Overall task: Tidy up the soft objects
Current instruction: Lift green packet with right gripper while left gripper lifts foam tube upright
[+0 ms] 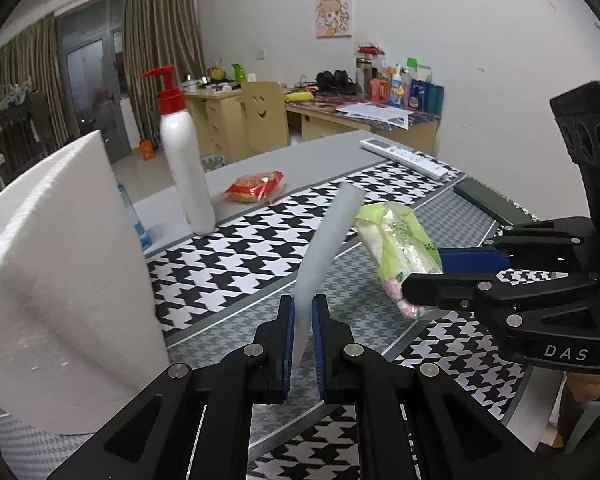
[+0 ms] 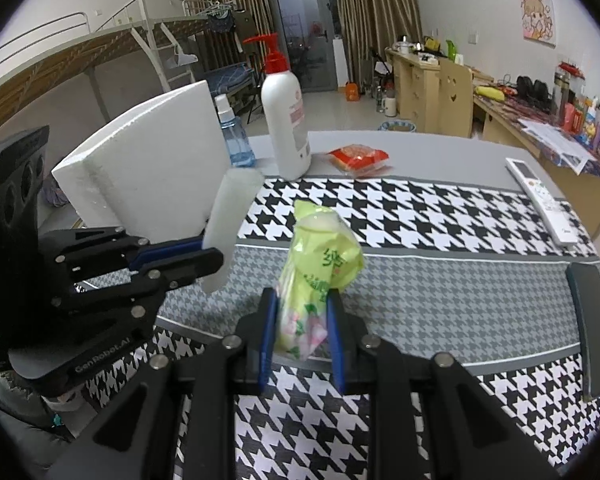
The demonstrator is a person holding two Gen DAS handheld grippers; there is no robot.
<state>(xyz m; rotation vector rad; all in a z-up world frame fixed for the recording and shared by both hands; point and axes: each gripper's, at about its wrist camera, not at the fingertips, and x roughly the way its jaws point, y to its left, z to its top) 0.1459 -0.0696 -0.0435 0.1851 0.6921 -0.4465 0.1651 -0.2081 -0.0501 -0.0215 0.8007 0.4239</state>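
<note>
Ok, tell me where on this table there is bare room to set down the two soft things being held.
Freest: the grey houndstooth band between the green tissue pack and the dark flat slab. Also bare: the black-and-white cloth between the red snack packet and the white remote. Crowded: the left, around the white foam block, blue spray bottle and white pump bottle.

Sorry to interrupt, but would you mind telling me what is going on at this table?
A person is sorting soft items with two handheld grippers. The left gripper is shut on a white foam strip; the right gripper grips a green tissue pack. Both are held above the checked mat, near a foam block.
</note>
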